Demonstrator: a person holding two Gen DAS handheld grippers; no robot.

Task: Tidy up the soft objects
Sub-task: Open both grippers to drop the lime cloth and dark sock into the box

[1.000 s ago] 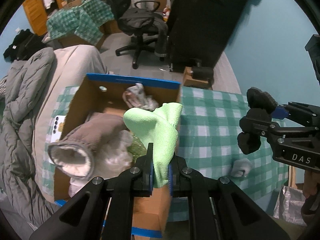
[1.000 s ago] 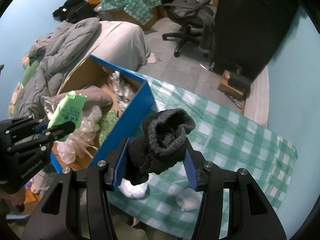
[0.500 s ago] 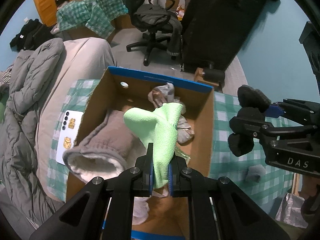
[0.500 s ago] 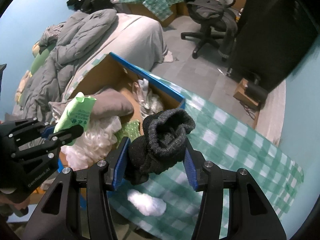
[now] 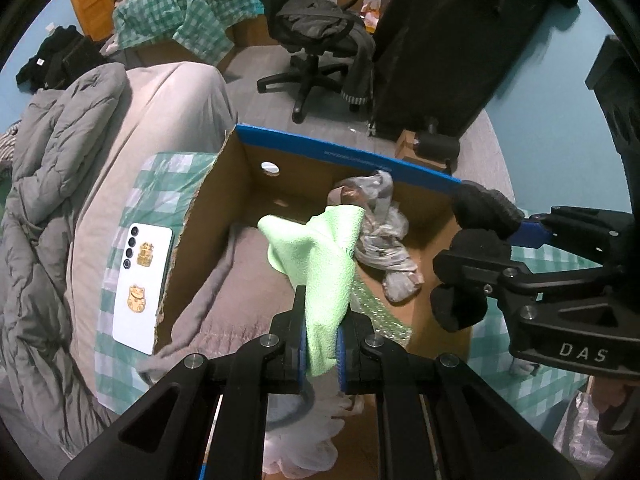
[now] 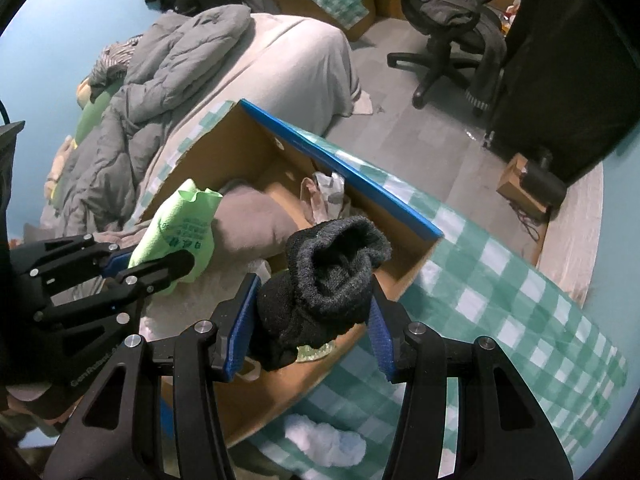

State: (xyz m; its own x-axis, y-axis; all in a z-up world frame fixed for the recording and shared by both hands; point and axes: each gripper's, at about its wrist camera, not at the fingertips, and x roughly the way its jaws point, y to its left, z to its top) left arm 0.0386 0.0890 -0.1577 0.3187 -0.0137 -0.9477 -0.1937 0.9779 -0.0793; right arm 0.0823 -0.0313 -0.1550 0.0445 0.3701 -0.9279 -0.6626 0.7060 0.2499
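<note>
Under cardboard box (image 5: 224, 216), green-checked tablecloth (image 6: 500, 280), grey floor (image 5: 260, 60)

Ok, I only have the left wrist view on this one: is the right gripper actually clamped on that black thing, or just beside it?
Observer: Clamped. The right wrist view shows the right gripper with both blue pads pressed on a bunched dark sock, its cuff open toward the camera.
Operator: Anything on the far side of the green cloth that the left gripper holds?
Observer: Yes. The green cloth, pinched in the left gripper, has dark printed characters on that side.
Operator: Anything lying outside the box?
Observer: A white fluffy item lies on the checked cloth, just outside the cardboard box.
</note>
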